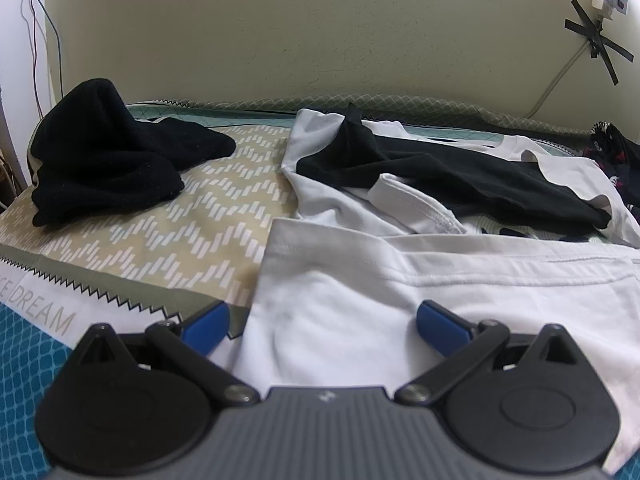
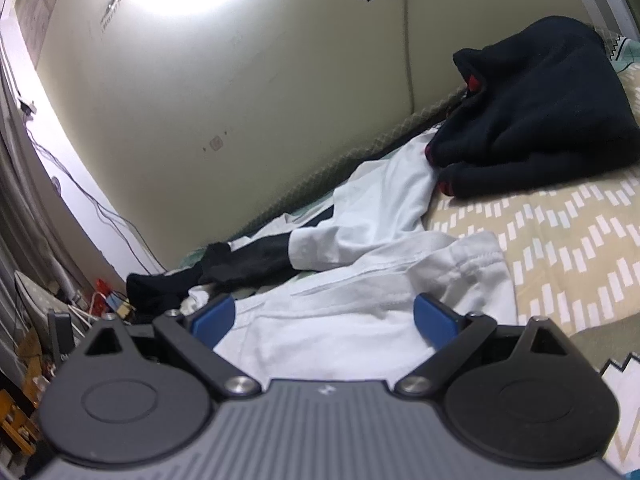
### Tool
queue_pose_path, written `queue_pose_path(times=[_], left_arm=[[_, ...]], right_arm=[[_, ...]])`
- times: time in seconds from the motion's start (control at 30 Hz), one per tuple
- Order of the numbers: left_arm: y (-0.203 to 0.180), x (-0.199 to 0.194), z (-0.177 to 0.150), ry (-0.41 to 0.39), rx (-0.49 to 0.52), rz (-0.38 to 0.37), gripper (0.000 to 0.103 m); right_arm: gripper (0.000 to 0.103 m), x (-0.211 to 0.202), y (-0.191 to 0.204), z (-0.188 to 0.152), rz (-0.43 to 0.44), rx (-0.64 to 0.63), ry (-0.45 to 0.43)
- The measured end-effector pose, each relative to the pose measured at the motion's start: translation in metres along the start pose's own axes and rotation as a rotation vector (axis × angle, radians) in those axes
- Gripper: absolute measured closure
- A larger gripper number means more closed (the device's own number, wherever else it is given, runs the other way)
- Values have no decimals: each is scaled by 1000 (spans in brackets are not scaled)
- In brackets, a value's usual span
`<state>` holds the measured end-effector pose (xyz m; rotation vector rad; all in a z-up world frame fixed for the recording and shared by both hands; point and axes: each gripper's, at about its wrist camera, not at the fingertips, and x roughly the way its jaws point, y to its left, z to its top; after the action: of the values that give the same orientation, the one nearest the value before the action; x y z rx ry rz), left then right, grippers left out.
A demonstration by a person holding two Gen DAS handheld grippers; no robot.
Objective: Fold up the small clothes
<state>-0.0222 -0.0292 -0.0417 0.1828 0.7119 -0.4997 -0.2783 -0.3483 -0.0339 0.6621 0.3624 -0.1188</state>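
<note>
Left gripper (image 1: 322,322) and right gripper (image 2: 323,317) spread over white garment (image 1: 360,304)

The left gripper (image 1: 322,320) fills the bottom of its frame, its blue-tipped fingers (image 1: 208,322) spread wide apart and held level. The right gripper (image 2: 322,316) sits likewise at the bottom of its own frame, jaws spread wide with blue pads (image 2: 434,318) showing, and its view is tilted.
</note>
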Motion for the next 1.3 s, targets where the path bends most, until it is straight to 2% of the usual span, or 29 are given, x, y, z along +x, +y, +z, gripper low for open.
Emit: queue_pose_path(times=[0.33, 0.77, 0.87, 0.93, 1.0, 1.07, 1.13, 1.23, 1.3], left_arm=[[0, 0, 0, 0, -1, 0, 0], [1, -1, 0, 0, -2, -1, 0], [8, -6, 1, -3, -21, -56, 0], [20, -17, 7, 5, -53, -138, 0], [32, -39, 21, -47, -55, -169, 0], [40, -60, 47, -122, -40, -152, 0], [42, -67, 77, -155, -23, -143, 0], [32, -47, 127, -145, 13, -116, 0], [18, -15, 158, -111, 44, -95, 0]], right_arm=[[14, 0, 9, -2, -47, -46, 11], [17, -2, 10, -2, -62, -49, 9], [22, -2, 12, -2, -78, -53, 9], [33, -6, 11, 1, -94, -41, 10], [35, -18, 12, 15, -64, -35, -3], [35, -32, 17, 40, -40, -77, -47], [35, -34, 25, 72, -39, -135, -59], [37, -10, 39, 118, -62, -218, -29], [38, 21, 45, 143, -72, -285, 16]])
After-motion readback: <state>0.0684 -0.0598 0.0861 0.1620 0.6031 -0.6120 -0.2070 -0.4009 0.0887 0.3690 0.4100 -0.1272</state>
